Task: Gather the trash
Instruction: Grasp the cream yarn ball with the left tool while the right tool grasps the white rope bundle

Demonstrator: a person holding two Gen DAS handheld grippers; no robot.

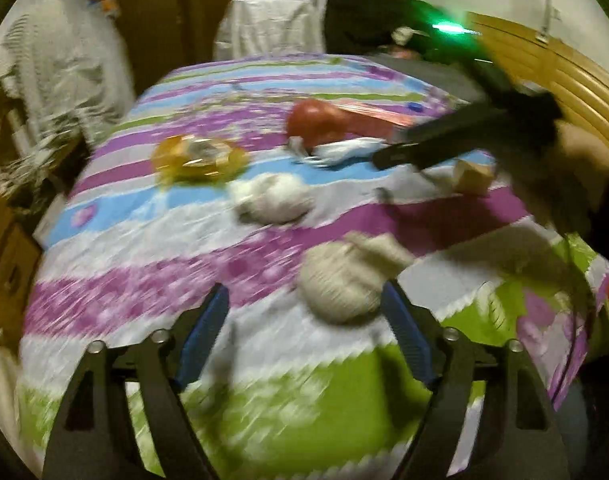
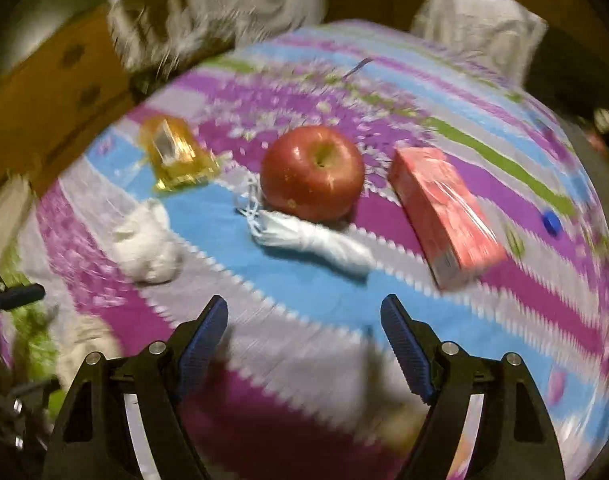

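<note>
On a striped cloth-covered table lie several pieces of trash. A crumpled beige paper wad [image 1: 340, 284] lies just ahead of my open left gripper [image 1: 304, 312], close to its right finger. A white tissue wad [image 1: 272, 196] [image 2: 148, 240], a yellow wrapper [image 1: 196, 156] [image 2: 176, 156] and a twisted white plastic wrapper [image 1: 344, 152] [image 2: 308, 240] lie farther on. My right gripper [image 2: 304, 320] is open and empty, hovering short of the white wrapper. It shows as a dark arm [image 1: 464, 136] in the left wrist view.
A red apple [image 2: 312, 172] and a pink carton [image 2: 444, 212] sit on the table [image 2: 504, 320]. A blue bottle cap [image 2: 551, 222] lies at the right. A small tan block [image 1: 472, 176] lies near the right arm. White covered chairs [image 1: 272, 24] stand beyond the far edge.
</note>
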